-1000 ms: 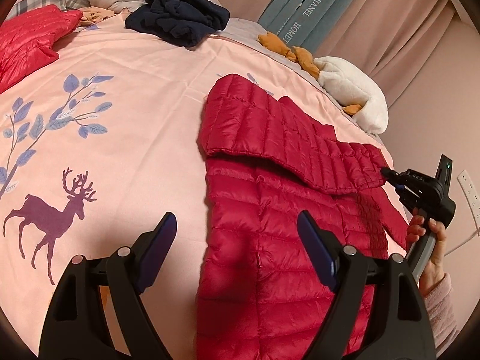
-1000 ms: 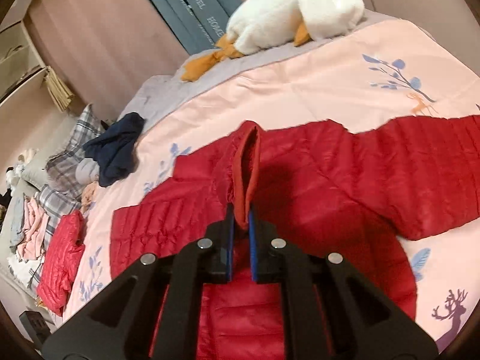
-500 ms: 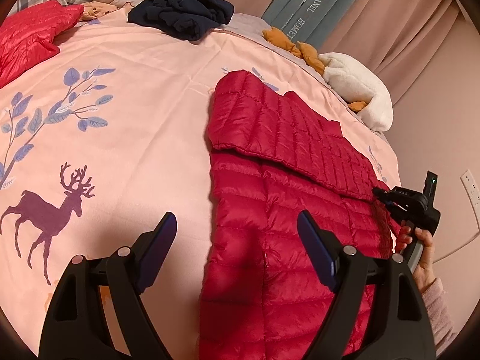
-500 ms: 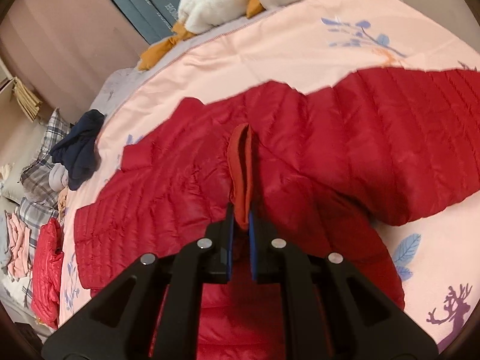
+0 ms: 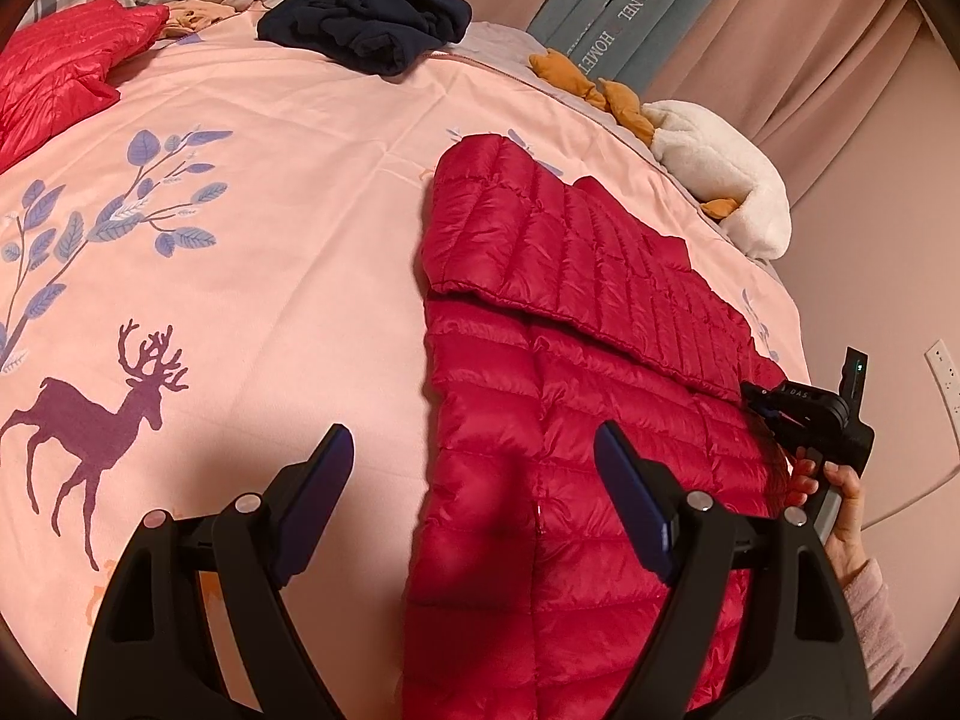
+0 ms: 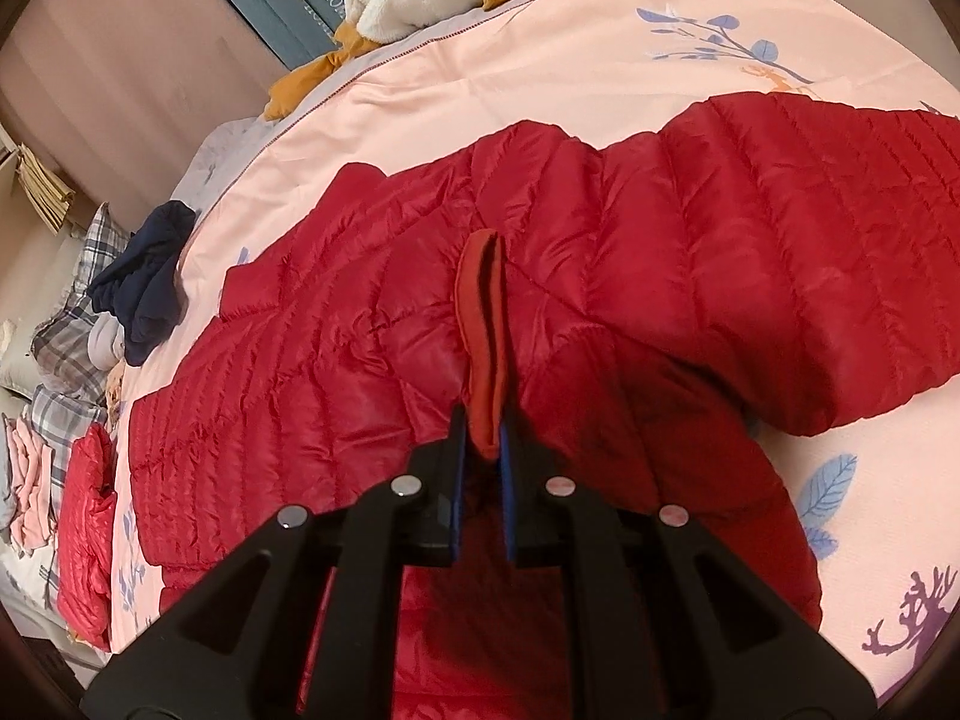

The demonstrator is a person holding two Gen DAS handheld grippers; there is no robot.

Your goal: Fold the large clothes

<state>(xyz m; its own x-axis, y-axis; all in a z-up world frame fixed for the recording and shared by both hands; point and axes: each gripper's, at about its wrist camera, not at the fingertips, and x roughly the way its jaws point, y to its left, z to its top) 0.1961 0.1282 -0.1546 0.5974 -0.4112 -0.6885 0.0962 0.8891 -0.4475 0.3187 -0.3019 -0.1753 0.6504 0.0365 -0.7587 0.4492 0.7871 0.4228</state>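
Note:
A red quilted down jacket (image 5: 570, 420) lies on the pink bedspread (image 5: 270, 240), one sleeve (image 5: 576, 252) folded across its body. My left gripper (image 5: 474, 498) is open and empty, hovering above the jacket's left edge. My right gripper (image 6: 480, 450) is shut on the jacket's cuff (image 6: 483, 330), a dull red band standing up between the pads. It also shows in the left wrist view (image 5: 762, 405) at the jacket's right edge. In the right wrist view the jacket (image 6: 360, 360) spreads wide, its other sleeve (image 6: 810, 252) stretched to the right.
A dark navy garment (image 5: 366, 24) lies heaped at the far side of the bed. Another red jacket (image 5: 54, 72) lies at the far left. A white and orange plush toy (image 5: 714, 180) sits at the bed's far right edge, by curtains. Plaid pillows (image 6: 60, 330) and folded clothes lie beyond.
My right gripper has pulled the cuff down and across, laying the sleeve flatter over the jacket body. My left gripper stays open and has moved little.

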